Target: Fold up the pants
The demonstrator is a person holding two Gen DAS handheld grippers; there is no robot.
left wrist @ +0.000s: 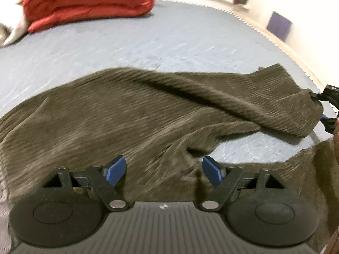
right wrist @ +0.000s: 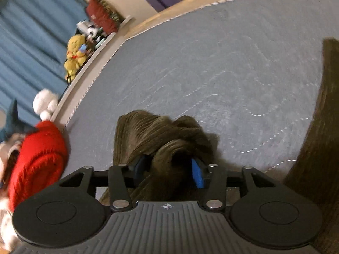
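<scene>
The pants [left wrist: 135,114] are olive-brown ribbed fabric spread across a grey-blue bed [left wrist: 131,42]. My left gripper [left wrist: 164,171] is open just above the pants, its blue pads apart with nothing between them. My right gripper [right wrist: 169,169] is shut on a bunched fold of the pants [right wrist: 161,135] and holds it above the bed. The right gripper also shows at the right edge of the left wrist view [left wrist: 328,108], gripping the lifted end of one leg. Another part of the pants [right wrist: 317,144] lies at the right in the right wrist view.
A folded red blanket [left wrist: 84,2] and a cream one [left wrist: 10,27] lie at the far left of the bed. A red plush [right wrist: 36,160] sits beside the bed. A shelf with plush toys [right wrist: 76,55] and blue curtains [right wrist: 27,42] stand beyond it.
</scene>
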